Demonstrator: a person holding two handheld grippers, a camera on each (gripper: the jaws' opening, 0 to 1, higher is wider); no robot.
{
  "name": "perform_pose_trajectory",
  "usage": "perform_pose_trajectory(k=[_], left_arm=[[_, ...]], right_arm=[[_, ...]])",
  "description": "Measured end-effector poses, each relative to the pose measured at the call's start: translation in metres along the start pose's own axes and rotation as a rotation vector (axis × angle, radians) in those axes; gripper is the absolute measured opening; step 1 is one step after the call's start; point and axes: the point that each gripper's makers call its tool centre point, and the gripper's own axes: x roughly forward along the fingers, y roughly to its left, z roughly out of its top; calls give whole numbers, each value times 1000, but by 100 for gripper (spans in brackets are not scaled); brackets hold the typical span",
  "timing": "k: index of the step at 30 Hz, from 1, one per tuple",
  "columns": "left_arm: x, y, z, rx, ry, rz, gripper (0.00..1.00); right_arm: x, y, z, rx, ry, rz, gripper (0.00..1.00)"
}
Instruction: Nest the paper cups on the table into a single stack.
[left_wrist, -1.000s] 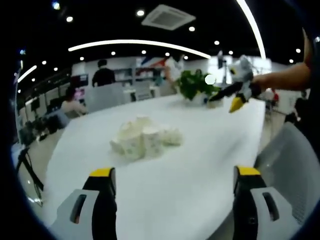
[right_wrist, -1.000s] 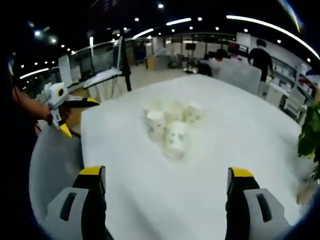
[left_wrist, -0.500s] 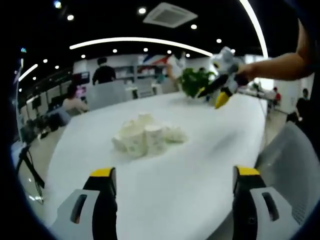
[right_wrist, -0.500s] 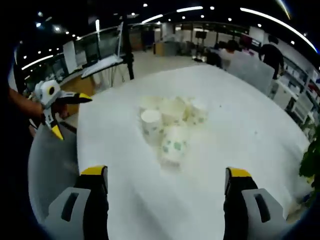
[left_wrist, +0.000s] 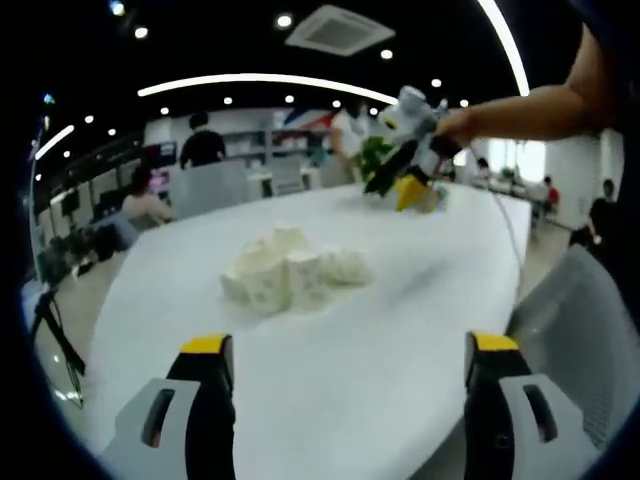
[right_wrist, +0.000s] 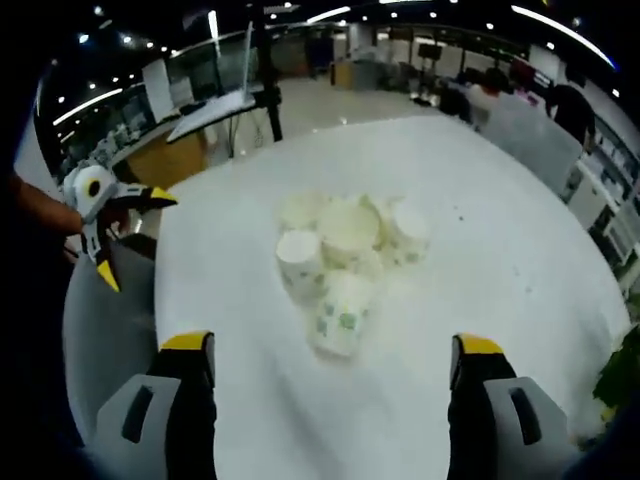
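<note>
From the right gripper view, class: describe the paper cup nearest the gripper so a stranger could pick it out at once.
On the white table, find the cluster of paper cups near its middle. The nearest cup sits at the cluster's edge closest to the right gripper. Unlike its neighbours, whose pale round openings show, it displays mainly its green-patterned side.

Nothing legible is showing: the green marks on the paper cups (right_wrist: 342, 300) ahead of the jaws are blurring into blobs.
</note>
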Motion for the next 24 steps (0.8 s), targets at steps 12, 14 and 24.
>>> perform_pose_trajectory(k=[12, 14, 24], left_arm=[[0, 0, 0, 4, -4, 4, 95], [0, 1, 0, 4, -3, 5, 95], [-1, 1, -1, 8, 2, 5, 94]], right_arm=[[29, -16, 30, -2, 60, -2, 92], [35, -17, 31, 3, 79, 1, 92], [68, -24, 22, 46, 191, 6, 82]])
